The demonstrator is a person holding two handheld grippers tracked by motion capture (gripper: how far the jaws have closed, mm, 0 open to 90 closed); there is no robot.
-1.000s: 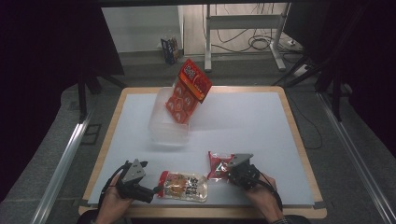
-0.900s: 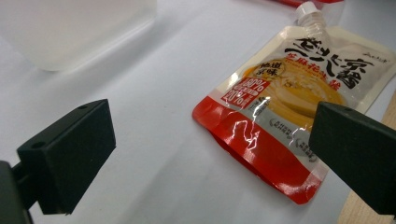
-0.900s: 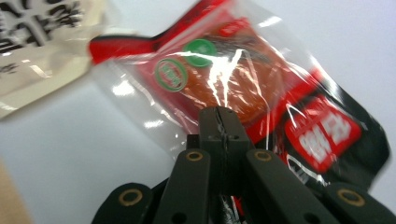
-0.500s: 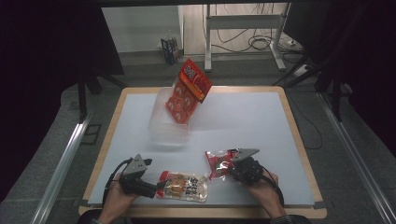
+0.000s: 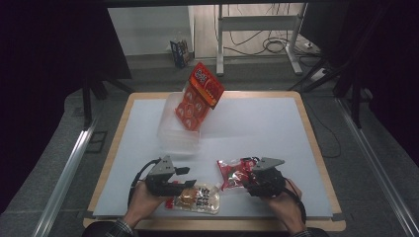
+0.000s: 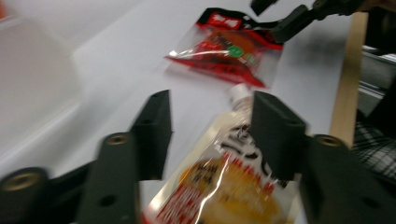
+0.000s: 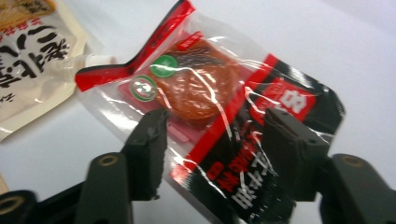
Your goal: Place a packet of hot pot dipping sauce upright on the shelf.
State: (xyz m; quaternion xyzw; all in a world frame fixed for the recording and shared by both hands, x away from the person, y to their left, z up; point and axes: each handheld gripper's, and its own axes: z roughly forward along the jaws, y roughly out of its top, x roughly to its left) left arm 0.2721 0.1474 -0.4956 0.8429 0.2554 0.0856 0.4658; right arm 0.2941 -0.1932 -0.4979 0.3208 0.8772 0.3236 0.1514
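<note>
- Left gripper (image 5: 184, 183) sits at the near edge of the table (image 5: 276, 128), its jaws half spread and just now closing in on the pale snack pouch (image 5: 197, 197); in the left gripper view the pouch (image 6: 233, 186) lies between the black jaws, but the pads do not yet clearly press on it.
- Right gripper (image 5: 247, 180) rests beside it, jaws part-way apart and just now opening over the red-and-black packet (image 5: 236, 172); in the right gripper view the packet (image 7: 219, 121) lies flat on the white surface between the spread jaws, not pinched.
- Farther back, well apart from both hands, a clear plastic tub (image 5: 175, 131) stands with a tall red bag (image 5: 197, 96) leaning out of it.
- Step in hand, as I judge it: the right lets go of its packet while the left takes hold of the pouch.
- Next move likely calls for the left jaws to finish closing squarely on the pouch, then lift it toward the tub without the slick film slipping.
</note>
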